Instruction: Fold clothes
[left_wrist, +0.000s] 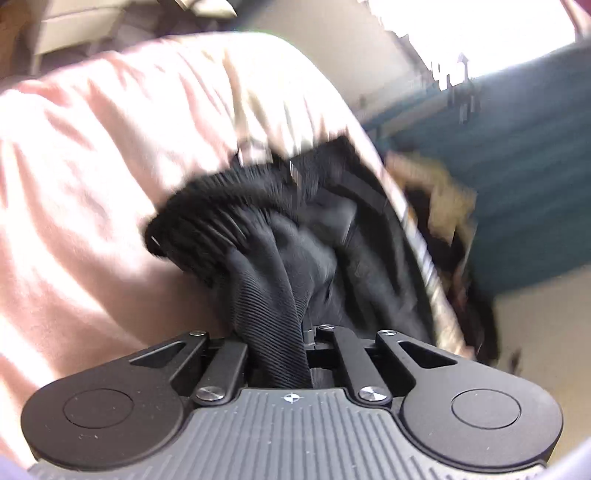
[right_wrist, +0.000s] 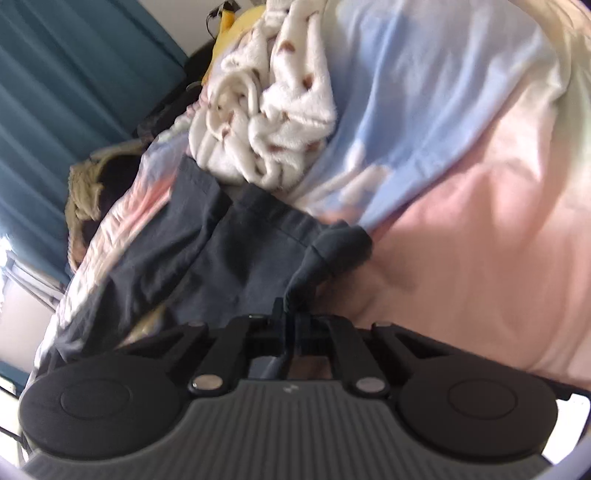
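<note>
Two grippers clamp a dark garment on a bed covered in pink and pale-blue bedding (right_wrist: 461, 206). The left gripper (left_wrist: 295, 332) is closed tight on a thick bunch of the dark garment (left_wrist: 280, 236), near its ribbed, gathered band; the cloth runs right down between the jaws. The right gripper (right_wrist: 290, 314) is pinched shut on a thin twisted corner of the garment (right_wrist: 207, 266), which lies spread toward the bed's edge, beside a crumpled white fleece (right_wrist: 266, 122). The risks, judged from here: the right hold is on so little cloth that a pull could slip it free, and the left has gathered several layers, so a lift may bring the garment up bunched rather than flat, spoiling the fold. Cloth near the edge could slide off the bed. A woven basket (right_wrist: 83, 199) sits beside the bed against teal curtains (right_wrist: 74, 74); its dark inside cannot be made out through the blur.
</note>
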